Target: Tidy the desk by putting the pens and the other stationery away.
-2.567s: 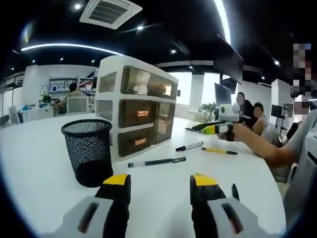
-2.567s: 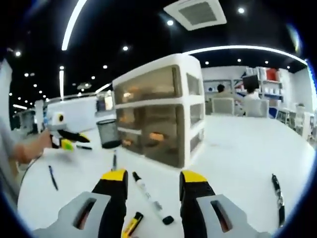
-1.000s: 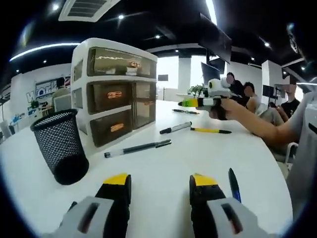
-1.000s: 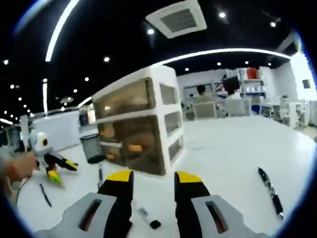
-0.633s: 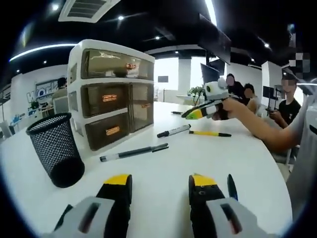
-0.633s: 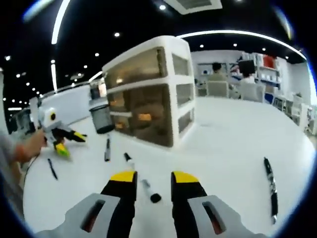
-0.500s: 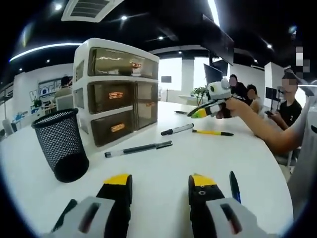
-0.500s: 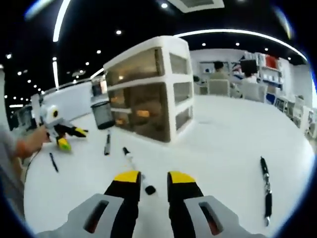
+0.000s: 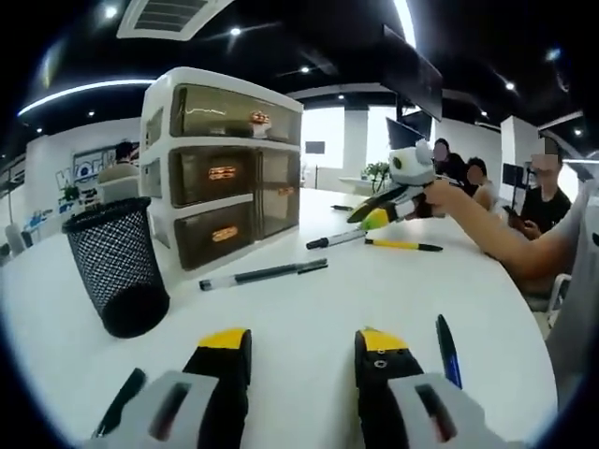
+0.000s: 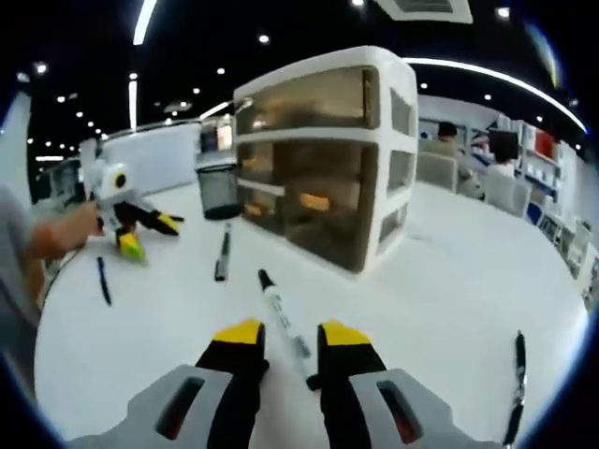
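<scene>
In the left gripper view, going from the left, a dark pen (image 9: 120, 400) is lying at the desk's (image 9: 281, 318) near edge beside the left gripper (image 9: 296, 344), whose jaws are standing apart over bare desk, gripping nothing. Past it a mesh cup (image 9: 114, 267) is standing upright beside the drawer unit (image 9: 220, 173), probably the place meant for the pens. A long black pen (image 9: 264, 273) is lying flat before the drawers, with a marker (image 9: 337, 239) and a yellow pen (image 9: 404, 245) farther right, and a blue pen (image 9: 449, 339) close by the right jaw. In the right gripper view, the right gripper (image 10: 288, 335) is pointing down at the marker (image 10: 284, 324), which is lying lengthwise between the jaws; the jaws are nearly together around its lower end, but I cannot tell whether they are clamping it yet. That looks like the start of a pickup. Another black pen (image 10: 515, 387) is waiting at far right.
</scene>
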{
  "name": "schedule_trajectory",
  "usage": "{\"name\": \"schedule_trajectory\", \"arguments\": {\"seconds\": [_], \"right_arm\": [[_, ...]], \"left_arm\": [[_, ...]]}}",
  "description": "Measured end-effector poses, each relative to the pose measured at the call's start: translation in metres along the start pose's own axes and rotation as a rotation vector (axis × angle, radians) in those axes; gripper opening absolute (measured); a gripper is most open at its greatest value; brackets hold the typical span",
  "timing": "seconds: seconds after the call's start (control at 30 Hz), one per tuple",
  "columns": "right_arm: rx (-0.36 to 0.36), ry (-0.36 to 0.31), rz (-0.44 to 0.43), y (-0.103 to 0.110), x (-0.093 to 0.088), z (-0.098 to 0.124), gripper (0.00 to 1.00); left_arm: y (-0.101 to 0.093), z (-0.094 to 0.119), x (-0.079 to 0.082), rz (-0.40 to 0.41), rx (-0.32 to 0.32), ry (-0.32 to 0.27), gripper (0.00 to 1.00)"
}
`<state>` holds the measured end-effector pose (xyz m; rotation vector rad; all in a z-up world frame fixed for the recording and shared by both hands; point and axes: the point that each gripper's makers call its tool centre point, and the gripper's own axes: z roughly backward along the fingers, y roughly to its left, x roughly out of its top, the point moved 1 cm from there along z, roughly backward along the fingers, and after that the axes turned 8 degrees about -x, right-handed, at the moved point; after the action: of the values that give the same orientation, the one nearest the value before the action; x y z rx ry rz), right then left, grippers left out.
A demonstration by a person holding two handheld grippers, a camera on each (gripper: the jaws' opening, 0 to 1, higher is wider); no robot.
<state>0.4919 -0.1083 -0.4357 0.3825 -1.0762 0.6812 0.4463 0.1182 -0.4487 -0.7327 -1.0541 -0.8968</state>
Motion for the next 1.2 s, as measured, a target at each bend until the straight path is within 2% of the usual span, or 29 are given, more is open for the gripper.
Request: {"name": "schedule_trajectory", "arguments": {"seconds": [0.03,0.13,0.3,0.43,0.47,0.53,0.7,0.73,0.83,0.87,0.9,0.93,0.97,1.03,1.1,1.13,1.17,1.2], "right_arm": [[0.0,0.005,0.001,0.0,-0.001,0.0,0.21],[-0.002,0.075,0.019,0.0,-0.005,-0.008,0.21],[0.013,0.121,0.041,0.002,0.006,-0.009,0.24],[0.083,0.211,0.108,0.014,0.009,-0.009,0.26],[0.116,0.263,0.144,0.019,0.011,-0.012,0.26],[0.14,0.31,0.173,0.025,0.013,-0.015,0.26],[0.134,0.361,0.21,0.025,0.022,-0.026,0.27],[0.144,0.422,0.266,0.023,0.026,-0.031,0.27],[0.149,0.557,0.341,0.02,0.019,-0.029,0.26],[0.138,0.627,0.35,0.016,0.013,-0.028,0.26],[0.132,0.652,0.355,0.014,0.01,-0.028,0.26],[0.131,0.644,0.344,0.014,0.008,-0.03,0.26],[0.097,0.736,0.334,0.009,-0.003,-0.023,0.26],[0.102,0.737,0.39,0.008,-0.003,-0.023,0.27],[0.124,0.697,0.397,0.009,0.002,-0.023,0.27],[0.128,0.679,0.393,0.009,0.005,-0.024,0.27],[0.131,0.665,0.382,0.007,0.008,-0.027,0.27],[0.131,0.662,0.379,0.006,0.008,-0.027,0.28]], "left_arm": [[0.0,0.0,0.0,0.0,0.0,0.0,0.45],[-0.001,-0.001,-0.002,-0.006,-0.002,0.009,0.45],[0.001,0.001,-0.001,-0.009,0.004,0.007,0.43],[0.013,0.004,-0.005,-0.065,0.087,0.041,0.43],[0.01,0.003,-0.004,-0.062,0.068,0.035,0.43],[0.007,0.004,-0.001,-0.043,0.055,0.023,0.43],[0.002,0.005,0.003,-0.082,0.06,0.012,0.44],[0.001,0.006,0.006,-0.097,0.063,0.001,0.44],[-0.001,0.006,0.012,-0.091,0.053,-0.029,0.45],[-0.002,0.006,0.015,-0.09,0.046,-0.045,0.46],[-0.003,0.007,0.017,-0.09,0.04,-0.053,0.48],[-0.005,0.007,0.02,-0.085,0.021,-0.064,0.49],[-0.018,0.008,0.027,-0.036,-0.08,-0.078,0.49],[-0.024,0.014,0.042,-0.025,-0.157,-0.086,0.49],[-0.021,0.019,0.053,-0.082,-0.166,-0.053,0.5],[-0.02,0.02,0.055,-0.125,-0.17,-0.015,0.5],[-0.022,0.022,0.052,-0.178,-0.2,0.07,0.5],[-0.024,0.022,0.05,-0.19,-0.214,0.097,0.5]]}}
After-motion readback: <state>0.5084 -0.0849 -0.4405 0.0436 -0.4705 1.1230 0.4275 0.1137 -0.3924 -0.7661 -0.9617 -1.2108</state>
